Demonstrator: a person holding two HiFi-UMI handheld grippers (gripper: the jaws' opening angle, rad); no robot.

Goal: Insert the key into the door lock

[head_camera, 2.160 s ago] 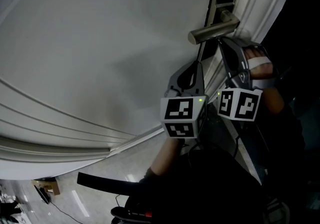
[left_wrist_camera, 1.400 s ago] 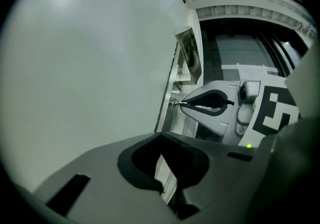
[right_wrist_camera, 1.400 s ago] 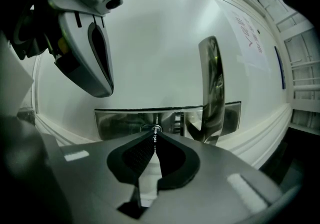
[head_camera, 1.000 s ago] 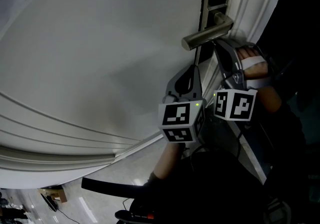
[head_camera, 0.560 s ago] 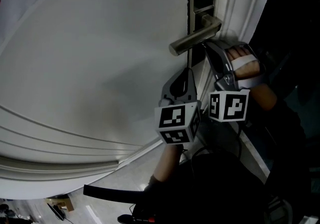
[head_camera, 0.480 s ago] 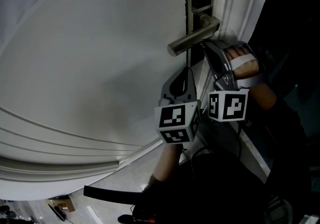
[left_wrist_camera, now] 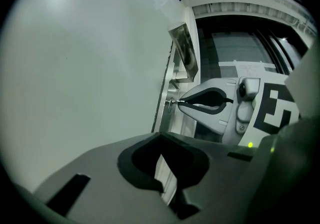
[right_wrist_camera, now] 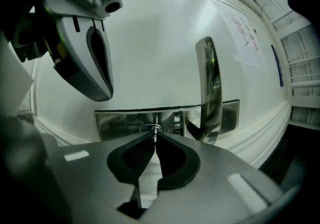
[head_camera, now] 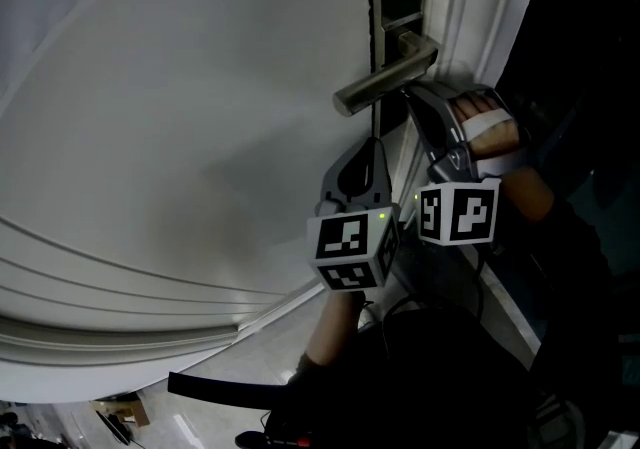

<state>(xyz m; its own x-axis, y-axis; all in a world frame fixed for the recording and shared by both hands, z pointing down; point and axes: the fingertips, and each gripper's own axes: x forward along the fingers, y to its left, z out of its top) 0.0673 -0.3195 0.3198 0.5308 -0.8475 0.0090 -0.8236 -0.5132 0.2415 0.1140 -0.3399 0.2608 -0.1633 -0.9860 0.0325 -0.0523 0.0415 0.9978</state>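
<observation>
Over the last two seconds the handle [head_camera: 385,87] and both grippers have drifted left together in the head view, which looks more like the head turning than the hands moving; the right gripper [right_wrist_camera: 155,138] has kept its place just under the handle. Its jaws are pinched flat on the key [right_wrist_camera: 155,131], held edge-on and level so the blade lines up with the lock [right_wrist_camera: 145,128], with the tip at the keyhole. How deep the tip sits cannot be told. The grip is far back on the key, probably to leave the blade free to enter. The left gripper [left_wrist_camera: 161,135] has its jaws together on nothing and hangs beside the door [head_camera: 200,137], apparently held back to keep the lock in sight.
</observation>
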